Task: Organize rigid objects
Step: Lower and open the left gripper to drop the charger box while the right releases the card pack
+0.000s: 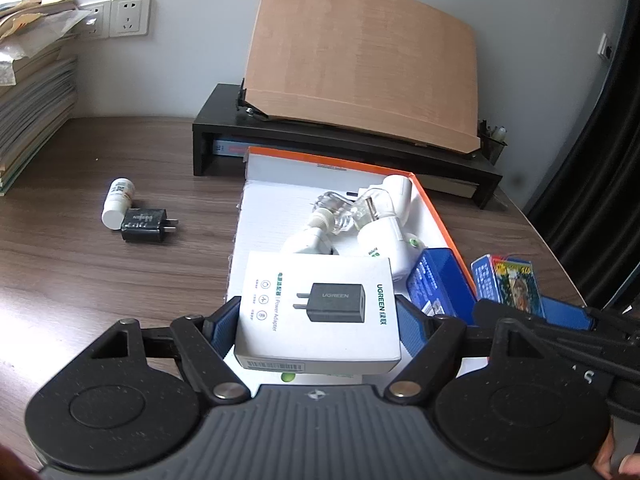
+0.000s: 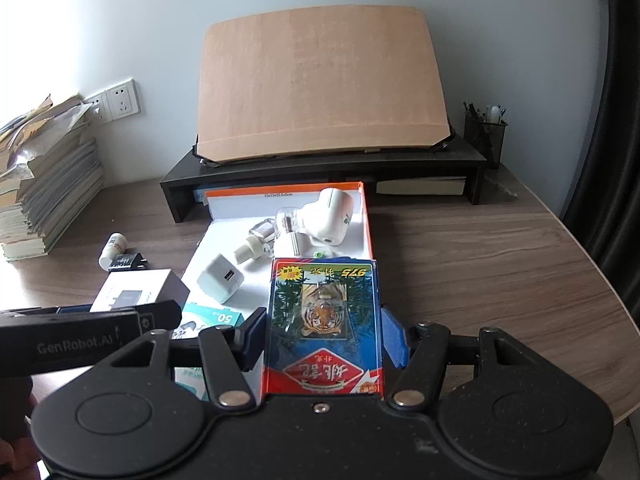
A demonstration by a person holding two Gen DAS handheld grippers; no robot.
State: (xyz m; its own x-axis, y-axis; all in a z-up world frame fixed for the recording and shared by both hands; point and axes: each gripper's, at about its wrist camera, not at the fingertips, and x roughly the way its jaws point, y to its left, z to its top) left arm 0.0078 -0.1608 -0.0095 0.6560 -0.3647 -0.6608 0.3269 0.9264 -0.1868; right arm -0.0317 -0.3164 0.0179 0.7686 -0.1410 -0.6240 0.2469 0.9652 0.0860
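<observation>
Both grippers clamped on boxes above the open tray

Left gripper (image 1: 318, 316) has its blue pads closed on a white charger box (image 1: 320, 312) (printed plug picture facing up), held over the near end of the orange-rimmed tray (image 1: 430, 204); right gripper (image 2: 324, 336) is clamped on a card pack (image 2: 323, 320) with a tiger picture, at the tray's near right corner. In the tray: white plug adapters (image 2: 326, 216), a clear bottle (image 2: 264, 234), a white charger cube (image 2: 220, 280). Left of the tray on the wooden desk (image 1: 100, 280) lie a small white bottle (image 1: 117, 202) and a black charger (image 1: 146, 225), touching
</observation>
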